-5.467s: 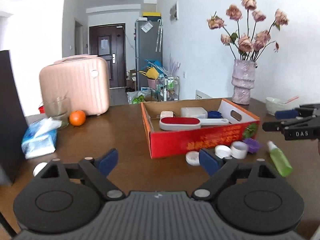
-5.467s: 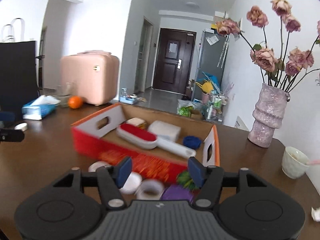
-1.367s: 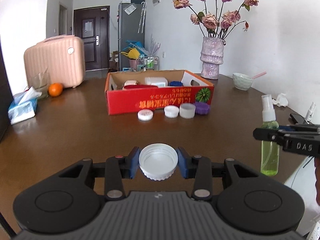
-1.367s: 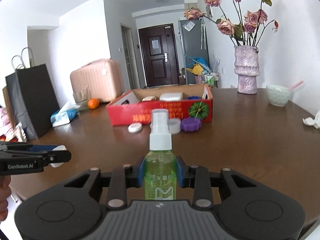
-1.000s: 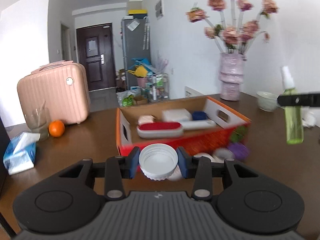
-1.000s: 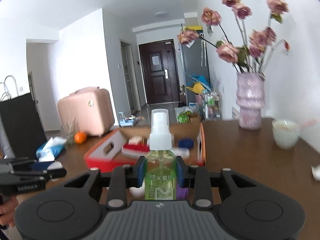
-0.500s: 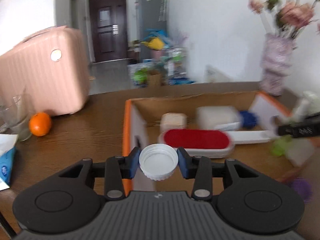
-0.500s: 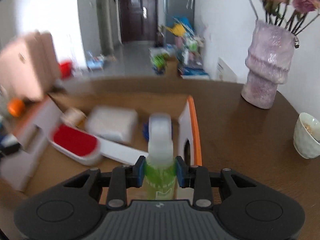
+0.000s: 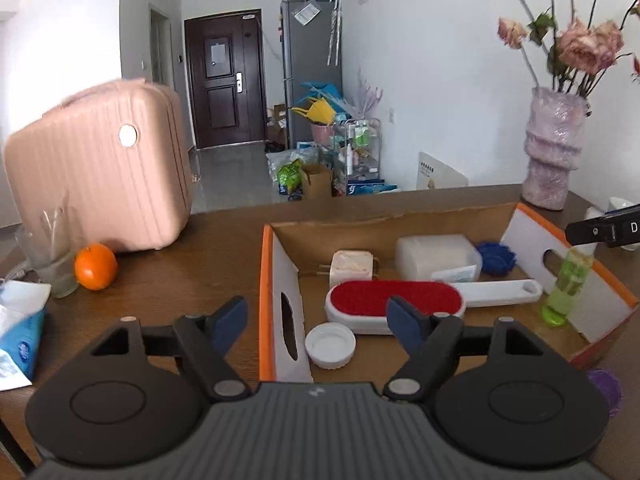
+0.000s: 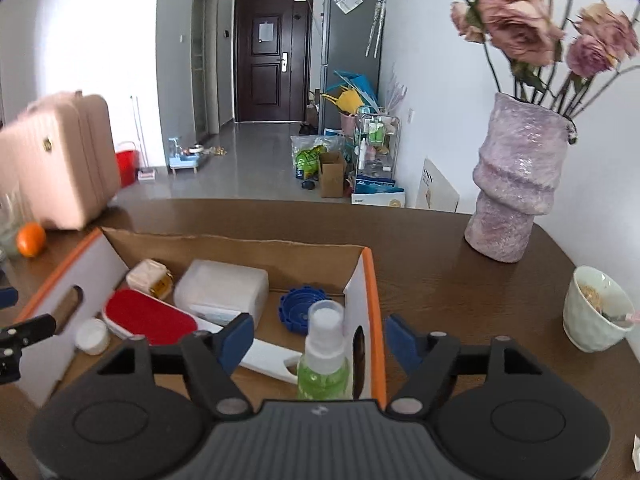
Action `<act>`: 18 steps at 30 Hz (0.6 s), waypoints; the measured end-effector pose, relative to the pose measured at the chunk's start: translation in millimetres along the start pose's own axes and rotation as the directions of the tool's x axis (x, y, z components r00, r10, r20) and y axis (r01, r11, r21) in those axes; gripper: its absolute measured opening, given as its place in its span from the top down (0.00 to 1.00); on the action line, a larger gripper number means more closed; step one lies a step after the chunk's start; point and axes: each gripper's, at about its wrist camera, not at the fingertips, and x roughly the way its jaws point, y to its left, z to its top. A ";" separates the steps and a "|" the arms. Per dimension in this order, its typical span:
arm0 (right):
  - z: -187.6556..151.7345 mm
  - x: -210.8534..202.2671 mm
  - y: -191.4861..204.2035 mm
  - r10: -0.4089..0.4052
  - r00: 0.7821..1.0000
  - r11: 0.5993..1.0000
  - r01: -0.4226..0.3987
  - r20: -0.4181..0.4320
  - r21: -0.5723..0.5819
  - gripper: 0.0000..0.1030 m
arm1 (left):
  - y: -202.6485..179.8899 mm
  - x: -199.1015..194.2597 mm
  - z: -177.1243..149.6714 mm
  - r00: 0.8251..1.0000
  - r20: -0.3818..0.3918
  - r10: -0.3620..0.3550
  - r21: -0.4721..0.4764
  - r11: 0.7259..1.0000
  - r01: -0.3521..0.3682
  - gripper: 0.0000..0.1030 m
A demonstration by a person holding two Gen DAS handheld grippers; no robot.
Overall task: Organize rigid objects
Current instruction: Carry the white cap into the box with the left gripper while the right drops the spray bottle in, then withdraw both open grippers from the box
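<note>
Hanging over the cardboard box [image 9: 280, 272], both grippers were letting go at once. The left gripper [image 9: 316, 320] had its blue fingers [image 9: 228, 320] spreading apart, and the white cap [image 9: 330, 346] sat between and just beyond them, lower centre of the left wrist view, clear of both pads and lying flat with its hollow side up on the box floor beside the near left wall. The right gripper [image 10: 319, 338] was likewise opening, its fingers [image 10: 240, 336] standing off on either side of the green spray bottle [image 10: 323, 364], which stood upright in the lower centre of the right wrist view, hard against the box's orange-edged right wall; neither pad touched it.

The relation that mattered next seemed to be this: each thing lay straight ahead of its own fingers, low in the frame, so a clean retreat probably meant drawing back and up along the pointing line, not sideways. The bottle's long axis was vertical, and a sideways brush from a finger could tip it. The cap, being flat, looked far less at risk.

The red lint brush [image 9: 394, 300] lay across the middle of the box, its long axis running left to right, just beyond the cap. A purple lid [image 9: 606, 386] remained outside on the bench [image 9: 180, 248], at the lower right of the left wrist view, though which hand was nearer to it could not be told.
</note>
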 end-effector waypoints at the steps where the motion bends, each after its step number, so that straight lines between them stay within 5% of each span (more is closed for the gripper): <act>1: 0.5 -6.6 -3.4 0.005 1.000 1.000 -0.005 0.001 0.009 0.29 | 0.6 -7.5 2.0 1.000 0.006 -0.008 -0.002 1.000 0.008 0.24; 9: -17.8 -82.2 -18.5 0.067 0.996 0.997 -0.069 0.056 0.026 0.23 | -2.8 -89.7 9.9 0.996 0.087 0.019 0.015 1.000 -0.020 0.20; 18: -92.5 -185.7 -10.2 0.086 0.964 0.996 -0.078 0.253 -0.043 0.14 | -25.9 -198.4 -36.6 0.972 0.228 0.056 0.018 0.998 -0.062 0.11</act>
